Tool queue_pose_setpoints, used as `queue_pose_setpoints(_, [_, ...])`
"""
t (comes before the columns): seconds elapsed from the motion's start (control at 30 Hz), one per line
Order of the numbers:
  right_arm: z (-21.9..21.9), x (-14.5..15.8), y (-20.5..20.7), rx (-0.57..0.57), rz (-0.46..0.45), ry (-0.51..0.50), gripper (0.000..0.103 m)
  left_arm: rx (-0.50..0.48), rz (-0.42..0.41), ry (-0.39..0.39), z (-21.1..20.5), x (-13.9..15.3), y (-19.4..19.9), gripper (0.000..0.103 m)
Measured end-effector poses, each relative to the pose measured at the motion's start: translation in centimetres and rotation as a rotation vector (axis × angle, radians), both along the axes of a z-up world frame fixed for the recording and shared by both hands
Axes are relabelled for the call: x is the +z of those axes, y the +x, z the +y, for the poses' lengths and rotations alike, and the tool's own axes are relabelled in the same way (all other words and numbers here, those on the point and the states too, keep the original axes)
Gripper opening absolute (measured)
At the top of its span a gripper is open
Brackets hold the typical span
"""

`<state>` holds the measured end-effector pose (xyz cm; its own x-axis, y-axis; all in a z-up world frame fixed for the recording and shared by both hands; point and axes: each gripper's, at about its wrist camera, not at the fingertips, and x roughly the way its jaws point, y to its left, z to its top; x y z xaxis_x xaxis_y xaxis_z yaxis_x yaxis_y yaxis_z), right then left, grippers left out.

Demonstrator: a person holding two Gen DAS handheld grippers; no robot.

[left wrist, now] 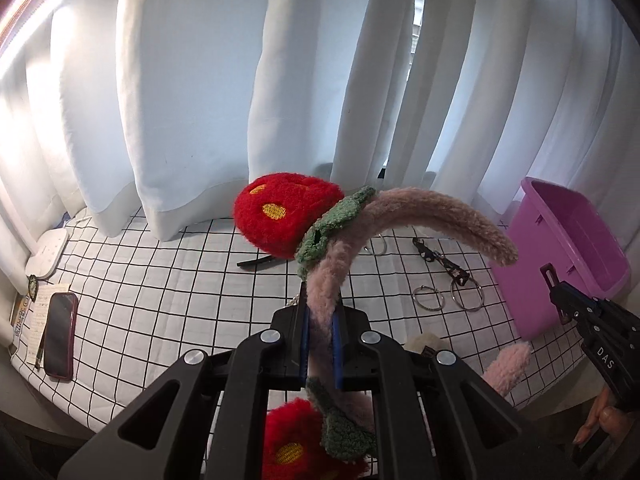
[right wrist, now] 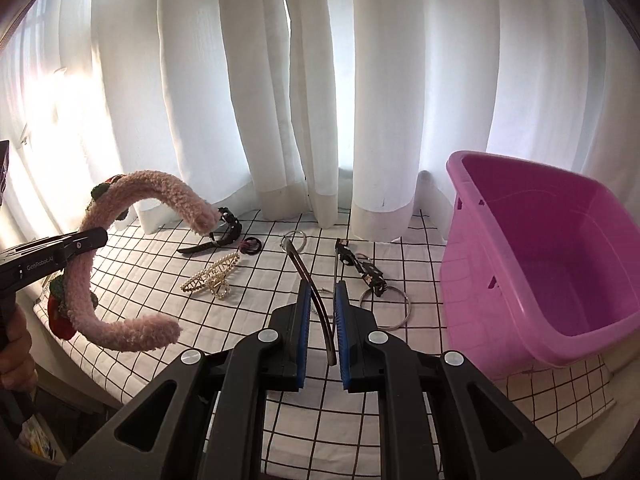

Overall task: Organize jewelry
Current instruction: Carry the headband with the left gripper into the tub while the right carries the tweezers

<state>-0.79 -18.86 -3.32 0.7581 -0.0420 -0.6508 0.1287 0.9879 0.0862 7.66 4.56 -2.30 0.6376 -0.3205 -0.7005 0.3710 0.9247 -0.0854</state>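
Fuzzy pink plush headband (left wrist: 420, 208) w/ red pile strawberry (left wrist: 280, 212); glossy purple plastic bin (right wrist: 532, 240); quilted checked cloth (right wrist: 160, 272); shiny metal rings (left wrist: 466, 294).

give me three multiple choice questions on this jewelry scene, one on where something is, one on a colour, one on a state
1. Where does the pearl hair claw lie?
A. in the bin
B. on the checked cloth
C. in the right gripper

2. What colour is the bin?
A. purple-pink
B. green
C. white

3. What is the left gripper doing?
A. hanging open over the cloth
B. shut on the fuzzy pink headband
C. shut on a phone

Answers:
1 B, the claw rests on the grid cloth left of the right gripper.
2 A, its walls and rim are purple-pink.
3 B, the band runs up between its blue pads, clear of the cloth.
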Motion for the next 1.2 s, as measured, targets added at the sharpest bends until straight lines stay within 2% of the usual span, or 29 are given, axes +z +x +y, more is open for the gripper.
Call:
queue_pose_setpoints(0.13, [-1.6,3.4,-1.7,-0.06,-0.068,-0.009,0.012,-0.083,-0.054,-0.03,-3.1,2.7,-0.1,0.009])
queue_pose_setpoints(0.3, [-6.4,6.4,-3.6,-0.137,-0.12,-0.015,0.012,-0.172,-0.089,-0.074,-8.5,5.0,-0.9,0.009])
queue_pose_setpoints(0.47, [-13.3,7.7,-5.2,-0.185,-0.117,-0.03,0.012,-0.223,-0.09,-0.12,-15.7,5.7,-2.2,0.009])
queue_pose_setpoints(0.6, [-19.6,8.1,-6.3,-0.2,-0.093,-0.031,0.012,-0.247,-0.07,-0.128,-22.6,5.8,-3.5,0.009])
queue_pose_setpoints(0.77, [-27.3,7.1,-6.8,-0.208,-0.033,0.018,0.012,-0.257,-0.045,-0.099,-30.8,5.0,-4.9,0.009])
queue_pose_setpoints(0.9, [-31.6,5.7,-6.2,-0.19,0.027,0.048,0.012,-0.256,-0.006,-0.059,-36.3,3.9,-5.7,0.009])
queue_pose_setpoints(1.07, [-34.3,3.2,-4.1,-0.156,0.109,0.079,0.012,-0.233,0.077,0.015,-40.9,1.2,-5.0,0.009])
queue_pose_setpoints(1.2, [-35.5,1.4,-2.8,-0.143,0.172,0.095,0.013,-0.208,0.158,0.078,-42.9,-0.5,-3.8,0.009])
